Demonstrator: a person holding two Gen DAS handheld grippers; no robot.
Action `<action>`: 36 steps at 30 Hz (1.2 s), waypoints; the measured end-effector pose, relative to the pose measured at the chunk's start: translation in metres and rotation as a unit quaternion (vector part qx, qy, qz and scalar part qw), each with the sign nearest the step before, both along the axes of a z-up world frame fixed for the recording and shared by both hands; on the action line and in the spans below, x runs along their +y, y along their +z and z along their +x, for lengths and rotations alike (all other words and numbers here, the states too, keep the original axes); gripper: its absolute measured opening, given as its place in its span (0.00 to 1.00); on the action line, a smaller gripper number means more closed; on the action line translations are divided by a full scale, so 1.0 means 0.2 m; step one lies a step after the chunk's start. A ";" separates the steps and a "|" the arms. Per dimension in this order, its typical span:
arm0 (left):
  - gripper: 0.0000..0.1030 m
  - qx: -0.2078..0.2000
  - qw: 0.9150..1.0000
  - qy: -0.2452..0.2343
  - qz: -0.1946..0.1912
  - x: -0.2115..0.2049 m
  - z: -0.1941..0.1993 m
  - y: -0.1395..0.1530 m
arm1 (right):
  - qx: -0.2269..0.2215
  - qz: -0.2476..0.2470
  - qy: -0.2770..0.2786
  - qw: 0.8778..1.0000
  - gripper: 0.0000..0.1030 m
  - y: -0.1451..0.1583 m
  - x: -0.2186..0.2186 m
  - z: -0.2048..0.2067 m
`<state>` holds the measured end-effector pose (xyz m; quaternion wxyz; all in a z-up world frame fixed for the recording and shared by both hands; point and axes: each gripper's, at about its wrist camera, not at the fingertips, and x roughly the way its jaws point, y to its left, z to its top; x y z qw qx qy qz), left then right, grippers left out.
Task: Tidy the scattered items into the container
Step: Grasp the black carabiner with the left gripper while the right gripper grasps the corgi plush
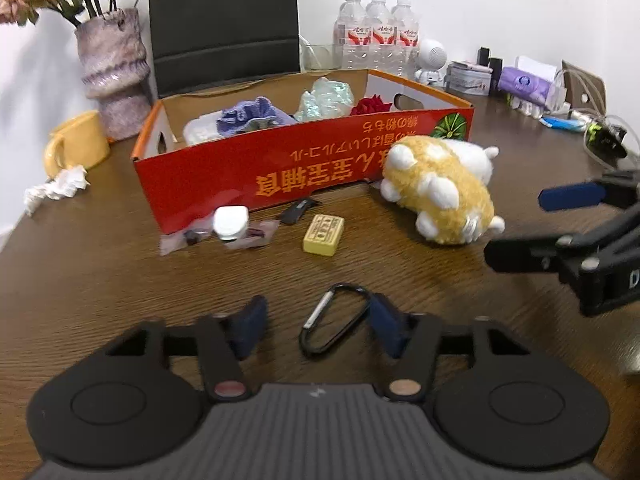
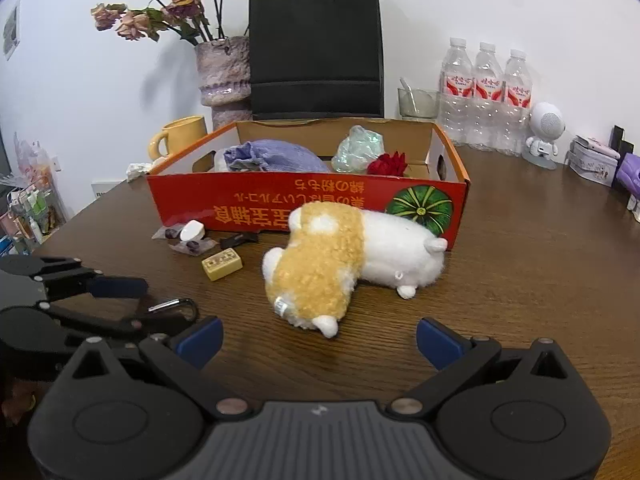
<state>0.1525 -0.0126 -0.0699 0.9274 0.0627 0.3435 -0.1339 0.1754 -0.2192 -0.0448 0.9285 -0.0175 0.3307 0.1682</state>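
A red cardboard box stands on the wooden table and holds a purple cloth, a crumpled clear wrapper and a red flower. A yellow-and-white plush toy lies in front of its right end. A black carabiner lies between the fingers of my open left gripper. My right gripper is open just in front of the plush. A yellow block, a white cap and a black clip lie by the box front.
A vase with dried flowers, a yellow mug and crumpled tissue stand left of the box. A black bag, water bottles, a glass, a small white robot figure and assorted clutter line the back.
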 end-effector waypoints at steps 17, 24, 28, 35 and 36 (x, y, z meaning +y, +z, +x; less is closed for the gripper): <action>0.16 -0.003 0.997 0.055 -0.044 0.08 0.07 0.02 | 0.015 -0.003 -0.013 1.000 0.78 -0.01 0.13 0.27; 0.17 -0.011 0.997 0.061 -0.047 0.08 0.05 0.04 | 0.028 0.006 -0.010 1.000 0.52 -0.03 0.11 0.26; 0.34 -0.006 0.996 0.063 -0.055 0.08 0.04 0.05 | 0.024 0.017 -0.013 0.999 0.49 -0.02 0.06 0.24; 0.47 0.014 0.997 0.069 -0.024 0.01 0.07 0.01 | 0.017 0.025 -0.013 0.999 0.47 -0.02 -0.02 0.15; 0.37 0.012 0.997 0.071 -0.014 0.00 0.07 0.01 | 0.016 0.026 -0.013 0.999 0.47 -0.02 -0.02 0.14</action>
